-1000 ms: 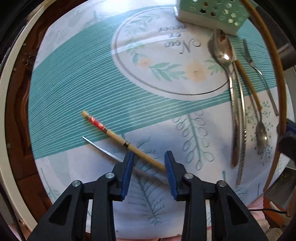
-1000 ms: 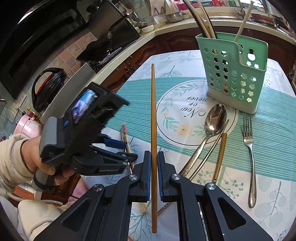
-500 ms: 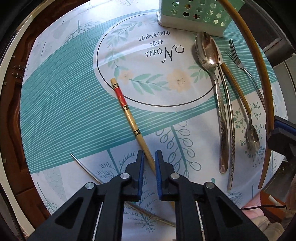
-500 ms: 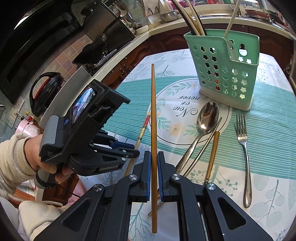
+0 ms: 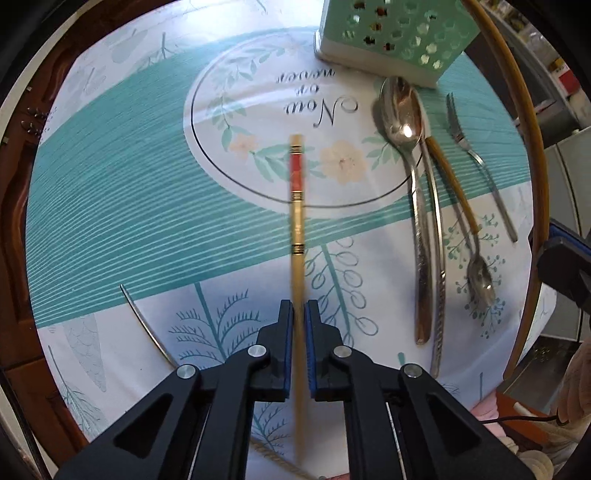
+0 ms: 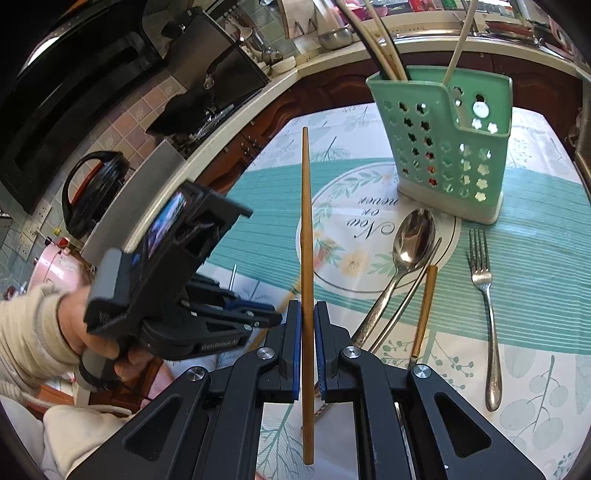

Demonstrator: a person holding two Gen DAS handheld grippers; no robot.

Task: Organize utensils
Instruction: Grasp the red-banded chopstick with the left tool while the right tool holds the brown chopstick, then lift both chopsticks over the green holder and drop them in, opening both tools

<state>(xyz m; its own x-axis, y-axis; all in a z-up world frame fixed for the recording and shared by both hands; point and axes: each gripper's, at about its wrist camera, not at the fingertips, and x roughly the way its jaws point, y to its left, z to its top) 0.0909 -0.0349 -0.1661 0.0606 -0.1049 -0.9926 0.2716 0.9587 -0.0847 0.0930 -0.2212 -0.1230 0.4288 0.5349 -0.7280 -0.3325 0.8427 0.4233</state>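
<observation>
Hidden, cropped and blurred bits around my two claws

In my left claw the painted chopstick is smeared, its near end lost under the jaws; the thin metal stick to the left disappears behind a finger. Ahead, the green holder is cut by the frame's top, so I can't read its compartments. Through my right claw the plain wooden chopstick covers part of the cloth print, and the small spoon vanishes behind a finger, bowl unseen.
</observation>
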